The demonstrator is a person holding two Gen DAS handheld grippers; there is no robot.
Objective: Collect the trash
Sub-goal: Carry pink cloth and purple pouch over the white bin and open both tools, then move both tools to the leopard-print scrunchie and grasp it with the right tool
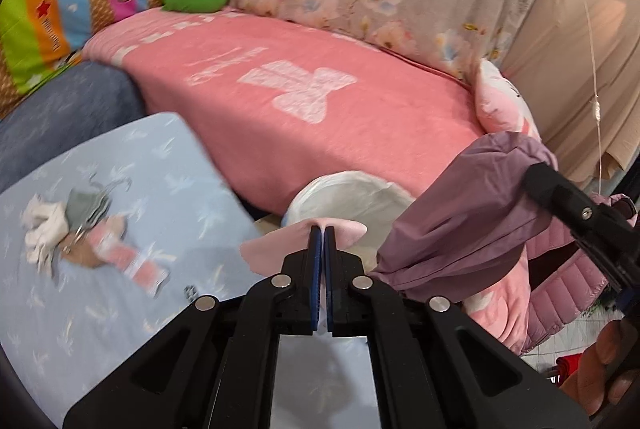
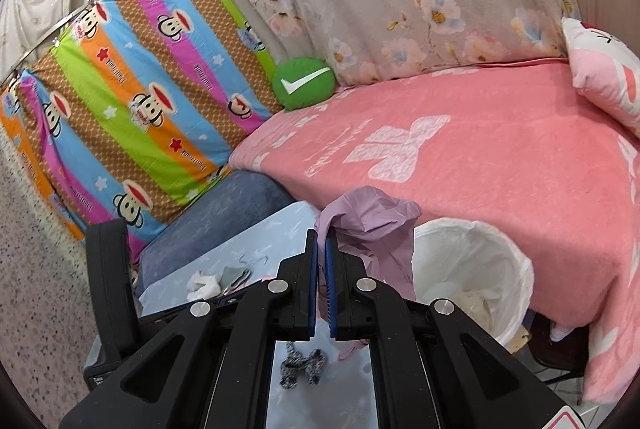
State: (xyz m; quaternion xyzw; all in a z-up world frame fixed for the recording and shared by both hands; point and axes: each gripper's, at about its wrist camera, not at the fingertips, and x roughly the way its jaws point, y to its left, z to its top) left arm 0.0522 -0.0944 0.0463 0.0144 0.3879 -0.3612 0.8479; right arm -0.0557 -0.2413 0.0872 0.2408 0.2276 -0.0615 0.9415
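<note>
My left gripper (image 1: 323,229) is shut on a pale pink scrap (image 1: 272,249) and holds it above the table edge, just before the white-lined trash bin (image 1: 352,193). My right gripper (image 2: 321,235) is shut on a crumpled mauve plastic bag (image 2: 372,225), held up to the left of the bin (image 2: 472,269). The same bag shows large in the left wrist view (image 1: 460,221), with the right gripper's black frame (image 1: 580,217) behind it. On the light blue table (image 1: 120,189) lies a pile of white tissue, grey cloth and a pink wrapper (image 1: 80,229). The bin holds some crumpled paper (image 2: 476,303).
A pink-covered sofa (image 2: 500,157) stands behind the bin, with a green check-mark cushion (image 2: 304,83) and a pink pillow (image 2: 604,77). A blue-grey stool (image 2: 224,213) sits left of the table. A grey knitted bow (image 2: 302,369) lies on the table under my right gripper.
</note>
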